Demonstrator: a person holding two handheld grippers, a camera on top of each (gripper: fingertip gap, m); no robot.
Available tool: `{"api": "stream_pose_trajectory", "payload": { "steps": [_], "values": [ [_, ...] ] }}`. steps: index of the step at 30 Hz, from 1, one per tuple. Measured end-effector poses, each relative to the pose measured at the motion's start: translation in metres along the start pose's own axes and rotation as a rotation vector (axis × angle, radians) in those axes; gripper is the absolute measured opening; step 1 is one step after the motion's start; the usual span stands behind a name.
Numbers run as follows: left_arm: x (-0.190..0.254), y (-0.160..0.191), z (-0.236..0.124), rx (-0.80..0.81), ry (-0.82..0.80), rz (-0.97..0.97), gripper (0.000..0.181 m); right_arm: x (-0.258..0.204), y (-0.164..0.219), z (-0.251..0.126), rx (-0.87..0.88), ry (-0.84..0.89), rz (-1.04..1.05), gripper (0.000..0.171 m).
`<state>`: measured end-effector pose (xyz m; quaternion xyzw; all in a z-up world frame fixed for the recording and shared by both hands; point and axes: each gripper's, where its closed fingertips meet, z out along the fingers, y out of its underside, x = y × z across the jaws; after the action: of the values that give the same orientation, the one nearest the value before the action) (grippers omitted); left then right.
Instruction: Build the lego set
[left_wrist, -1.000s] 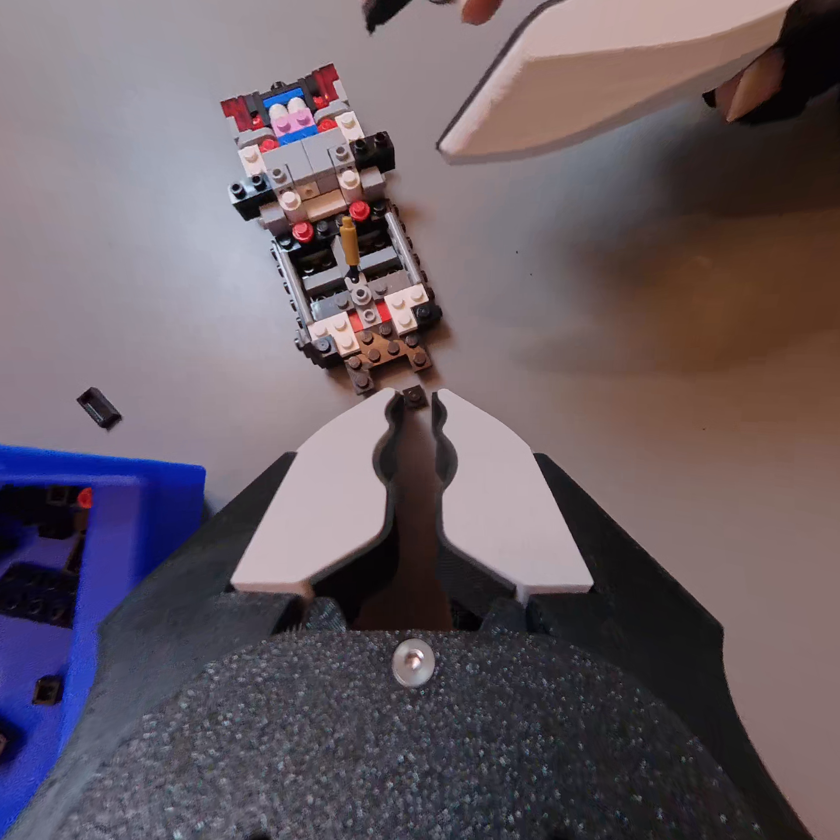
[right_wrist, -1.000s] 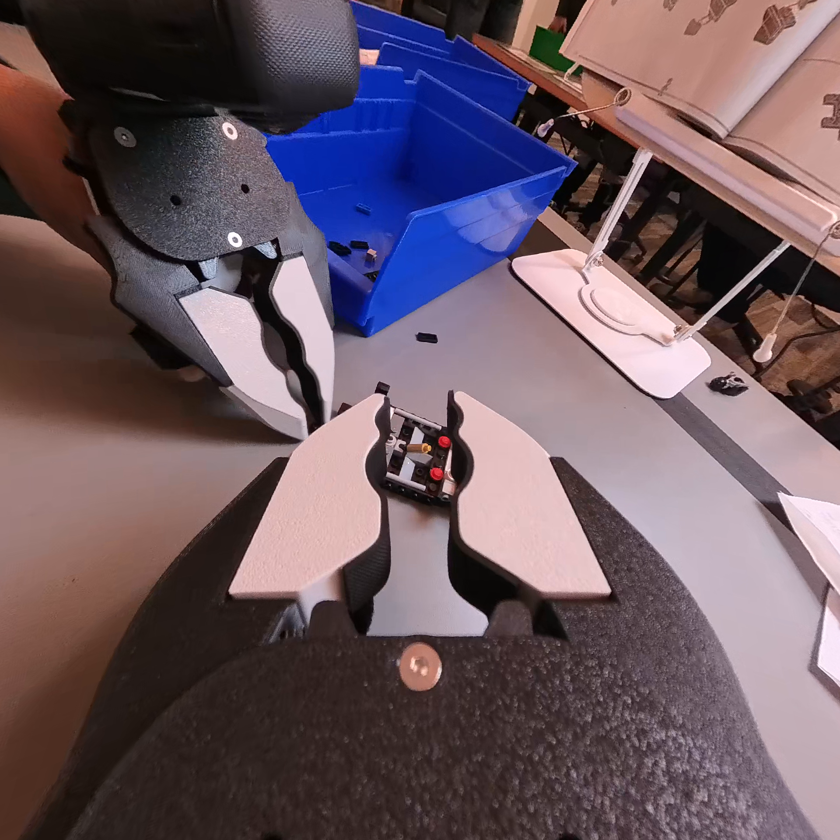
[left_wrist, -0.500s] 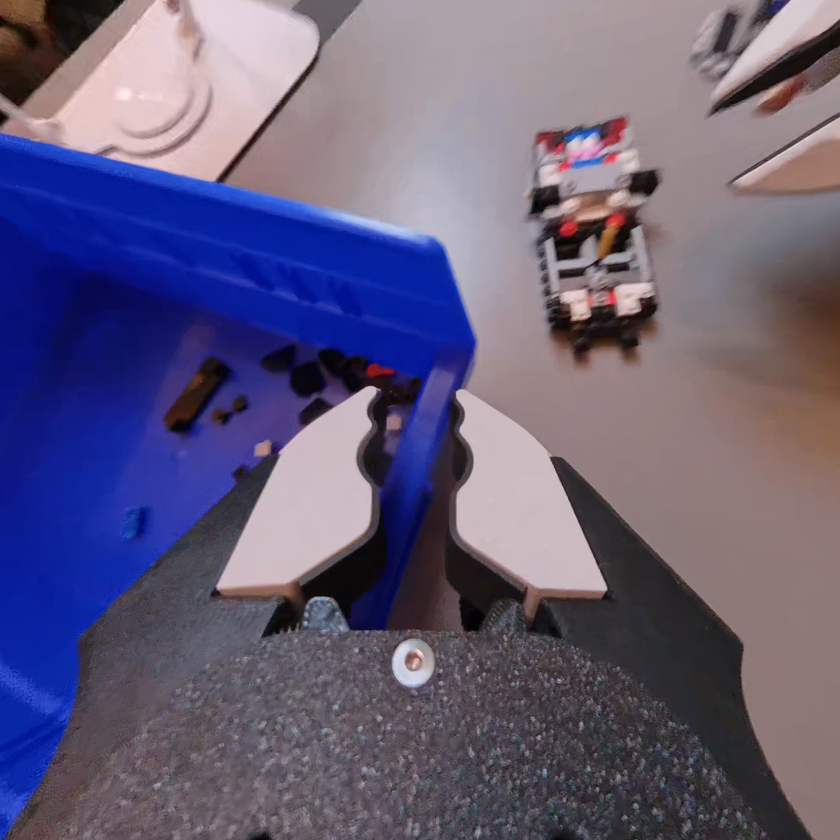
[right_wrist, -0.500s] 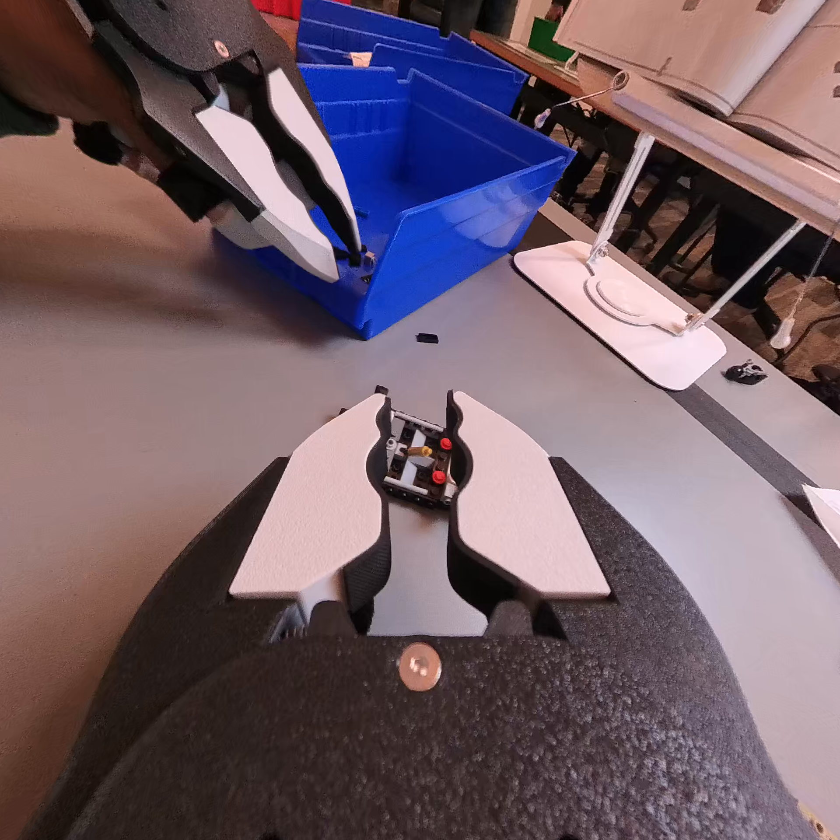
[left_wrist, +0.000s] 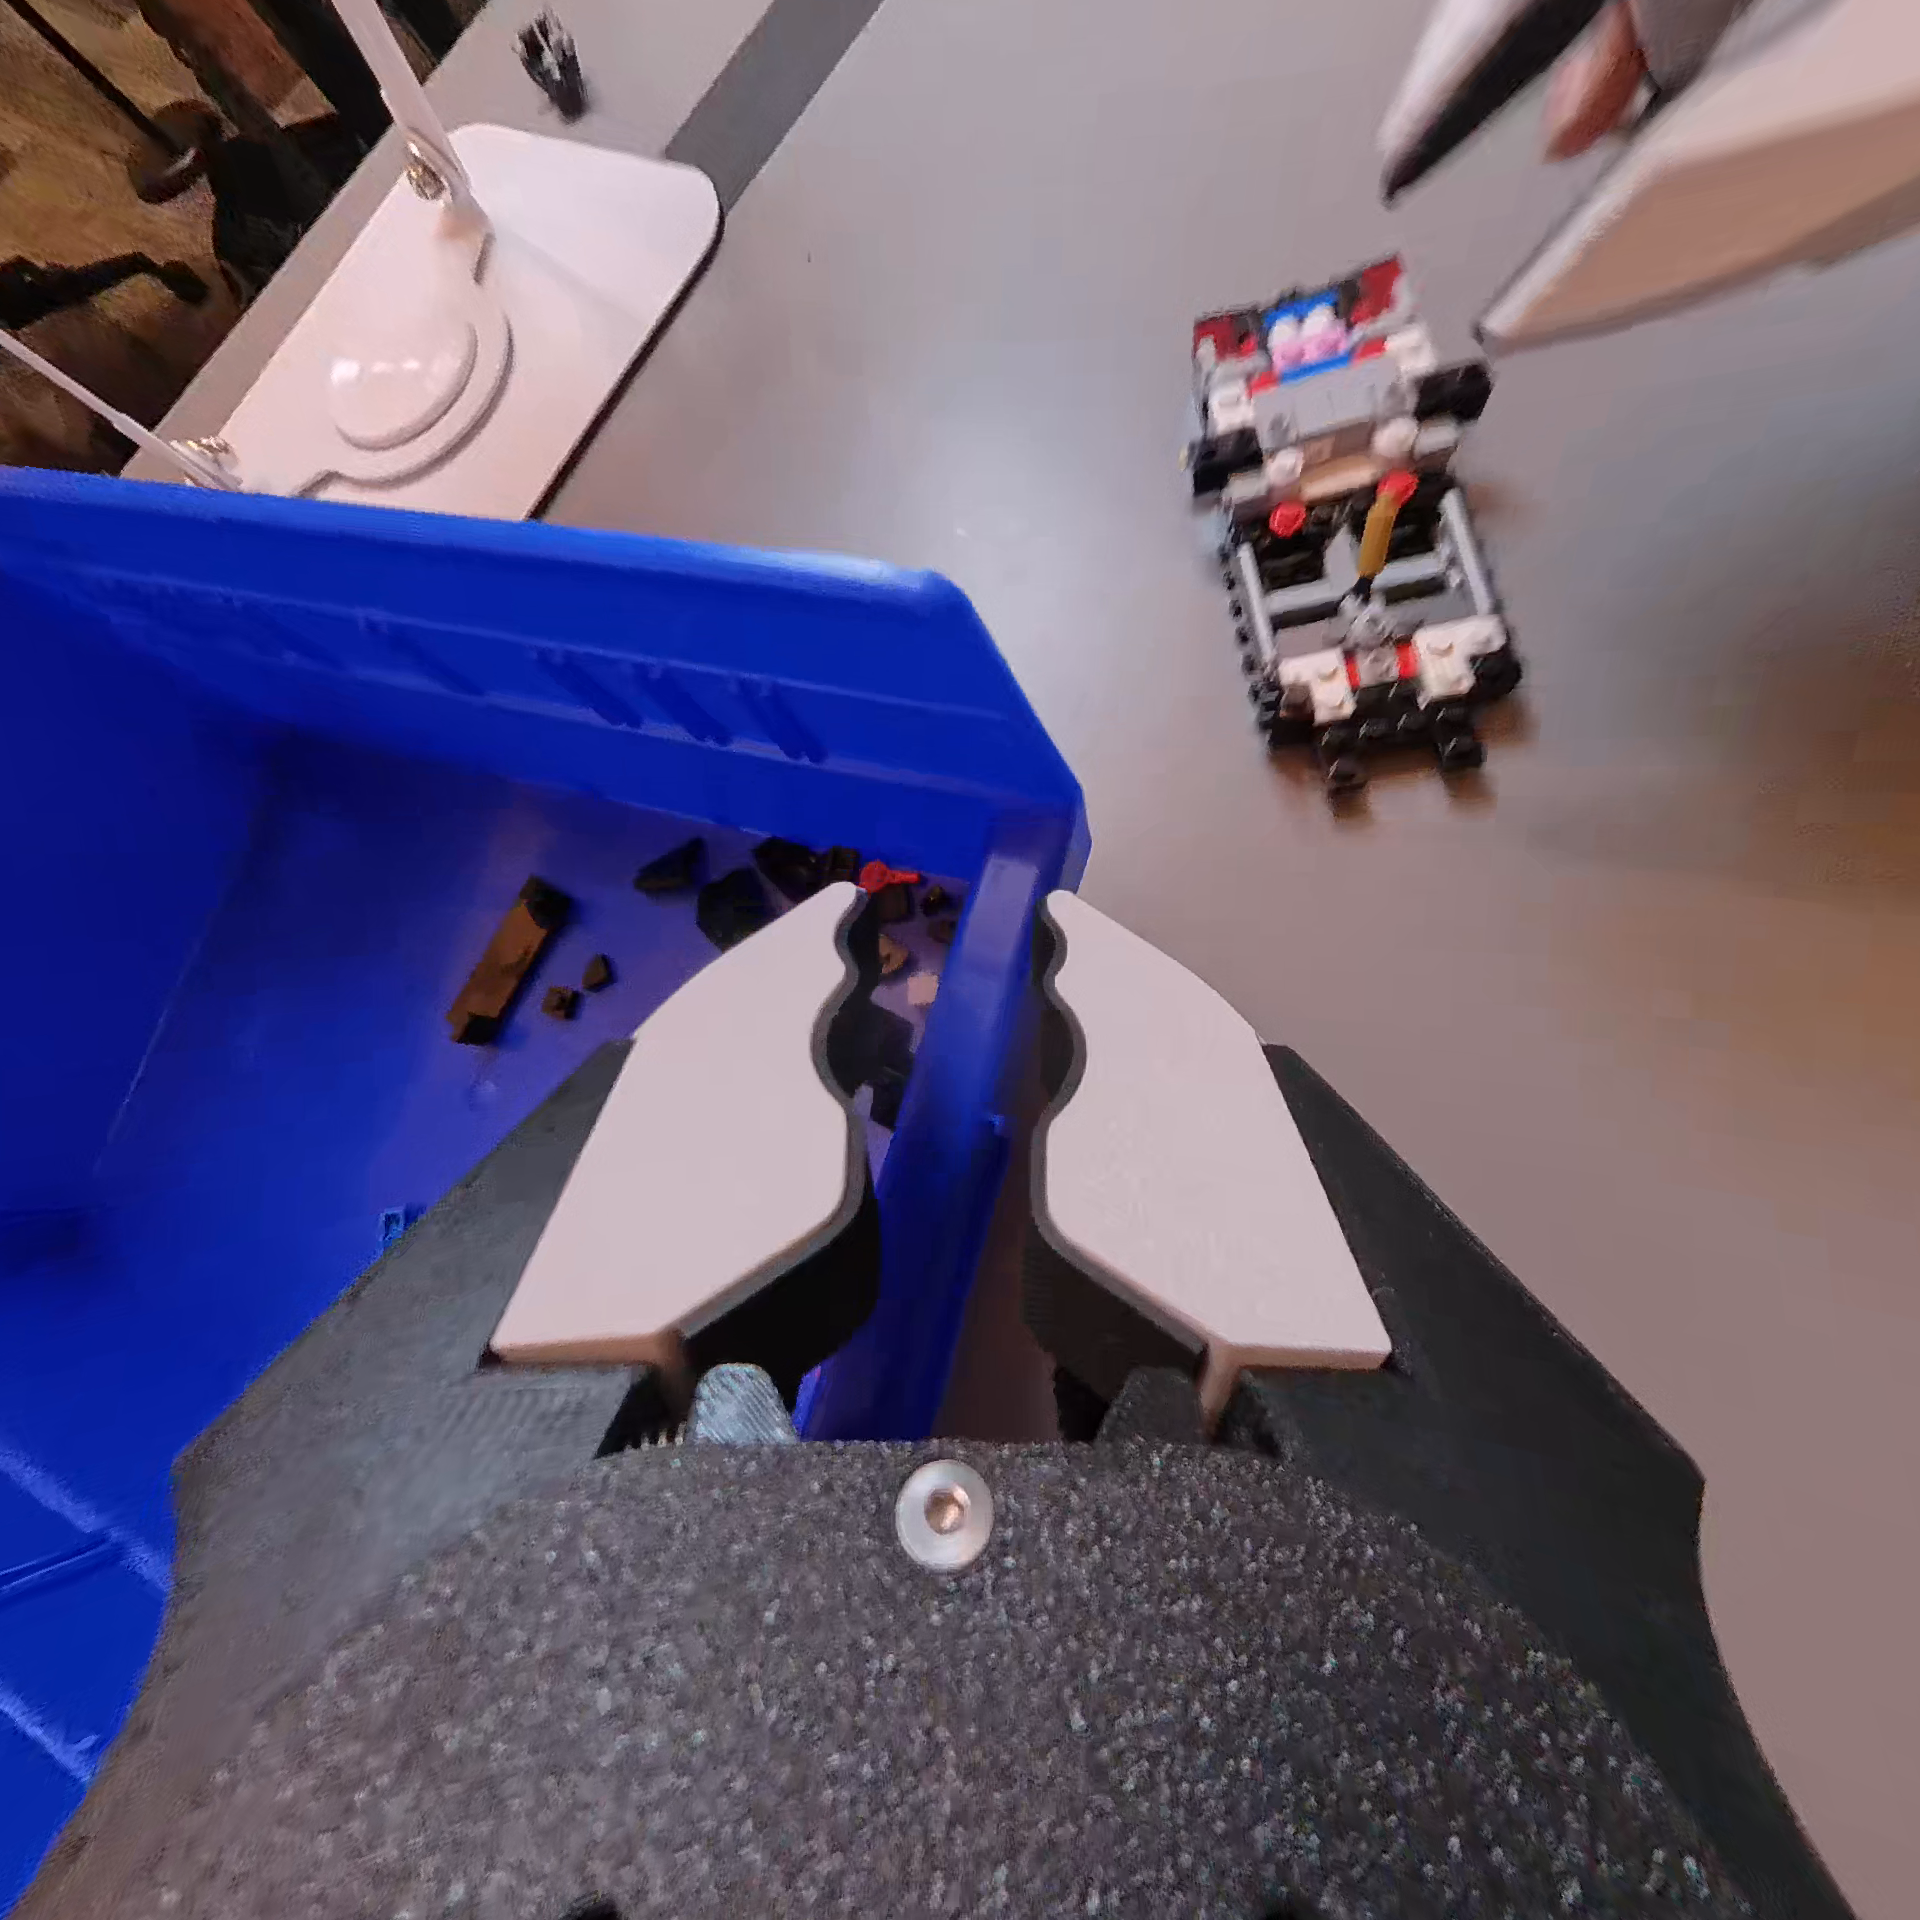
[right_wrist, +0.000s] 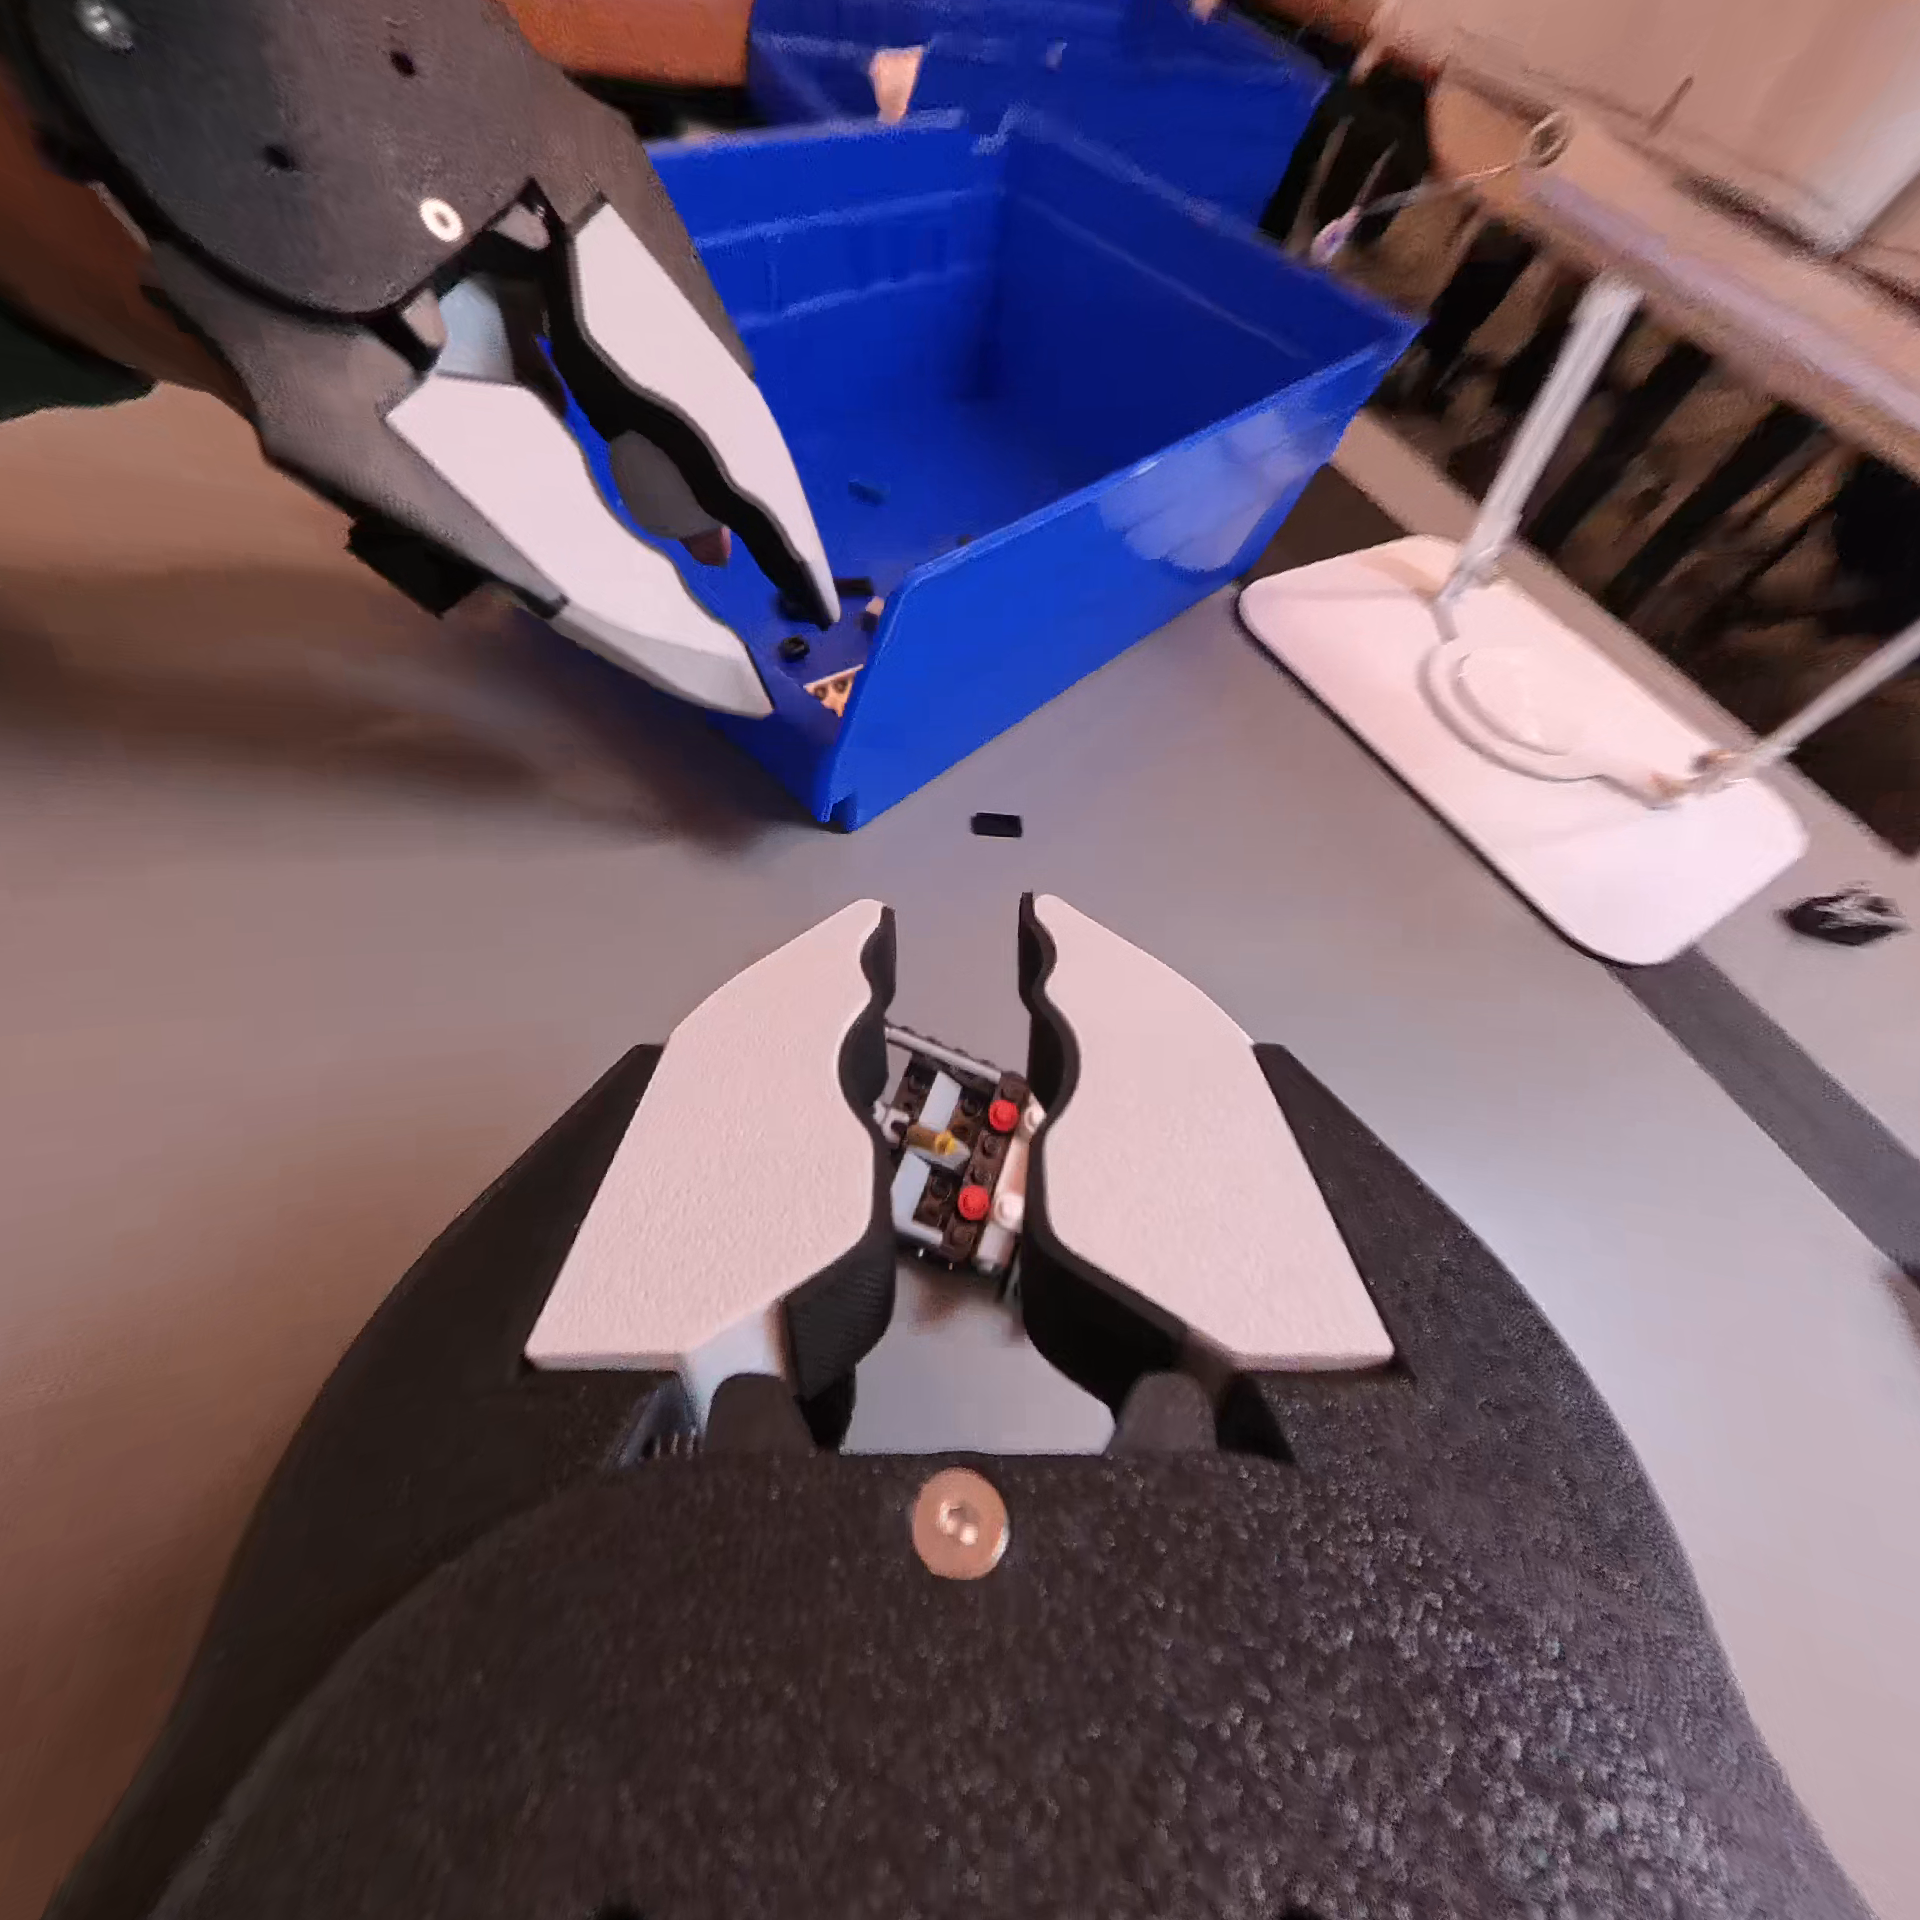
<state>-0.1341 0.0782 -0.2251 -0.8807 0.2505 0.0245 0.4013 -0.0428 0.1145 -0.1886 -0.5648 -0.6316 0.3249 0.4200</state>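
Left wrist view: blue bin (left_wrist: 312, 831) fills left of frame, small dark bricks (left_wrist: 509, 961) on its floor. Left gripper (left_wrist: 940, 909) at centre, jaws spread, straddling bin's front wall, holding nothing. White stand base (left_wrist: 468, 312) upper left. Brick car (left_wrist: 1351, 520) upper right on grey table (left_wrist: 1039, 312).

Right wrist view: right gripper (right_wrist: 951, 904) centre, jaws spread above car, not touching.
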Motion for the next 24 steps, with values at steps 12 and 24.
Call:
{"api": "stream_pose_trajectory", "payload": {
  "steps": [12, 24],
  "values": [
    [-0.026, -0.003, -0.016, 0.07, -0.106, 0.013, 0.01, 0.009, 0.036, 0.112, -0.473, -0.295, -0.095, 0.034],
    [-0.022, -0.033, -0.025, 0.299, -0.089, 0.02, 0.009, 0.01, 0.025, 0.097, -0.371, -0.392, 0.018, 0.016]
  ]
}}
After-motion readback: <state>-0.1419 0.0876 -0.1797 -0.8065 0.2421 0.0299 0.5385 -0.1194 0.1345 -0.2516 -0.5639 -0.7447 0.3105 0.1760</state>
